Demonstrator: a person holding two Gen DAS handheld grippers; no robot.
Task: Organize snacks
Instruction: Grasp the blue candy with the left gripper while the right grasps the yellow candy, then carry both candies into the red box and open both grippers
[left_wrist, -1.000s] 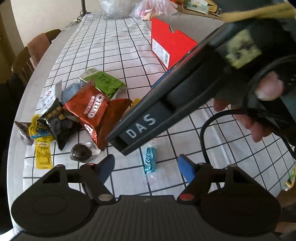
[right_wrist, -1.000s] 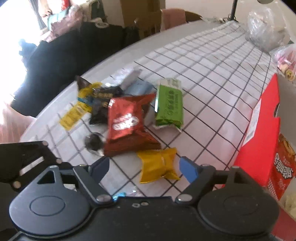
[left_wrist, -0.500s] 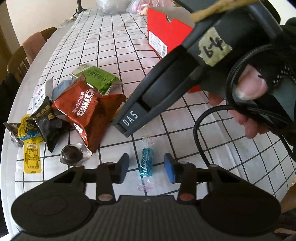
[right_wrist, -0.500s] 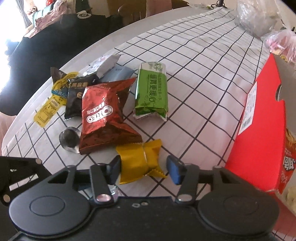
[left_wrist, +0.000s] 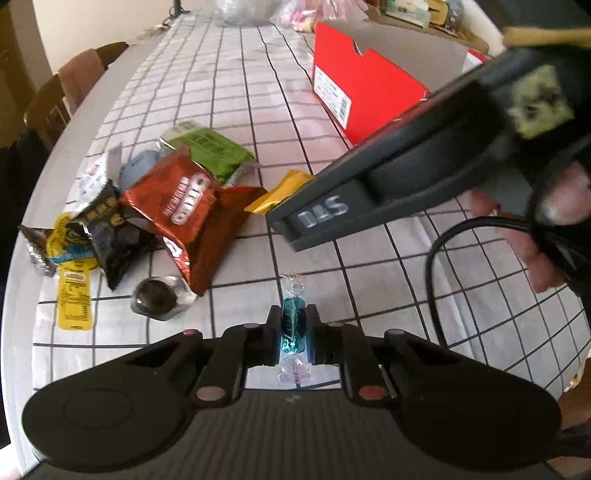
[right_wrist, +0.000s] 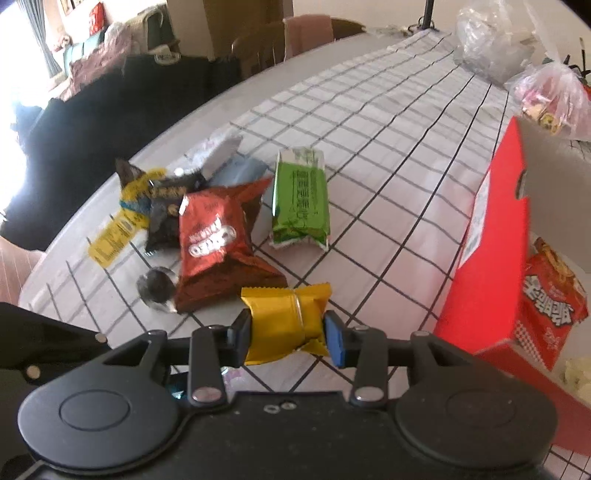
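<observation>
Both grippers have closed in since half a second ago, and each now has a catch! Low in the left wrist view, the left gripper (left_wrist: 293, 332) is pinching the blue candy (left_wrist: 293, 325) across its middle, twisted clear ends poking out above and below the pads. Over in the right wrist view, the right gripper (right_wrist: 288, 332) squeezes the yellow packet (right_wrist: 282, 321) from both sides at bottom centre, wrapper puckering under the pressure. Why these two? They lie loose at the near edge of the pile, easiest to lift without dragging neighbours. Whether either has left the checked surface (right_wrist: 388, 122) yet, I cannot tell. Waiting mid-frame: the red cookie bag (right_wrist: 214, 240), the green packet (right_wrist: 299, 199) to its right, a dark round chocolate (right_wrist: 157, 286) and black and yellow wrappers at left. The red box (right_wrist: 491, 251) stands open at right with a red snack pack already inside, so that looks like the likely destination.
</observation>
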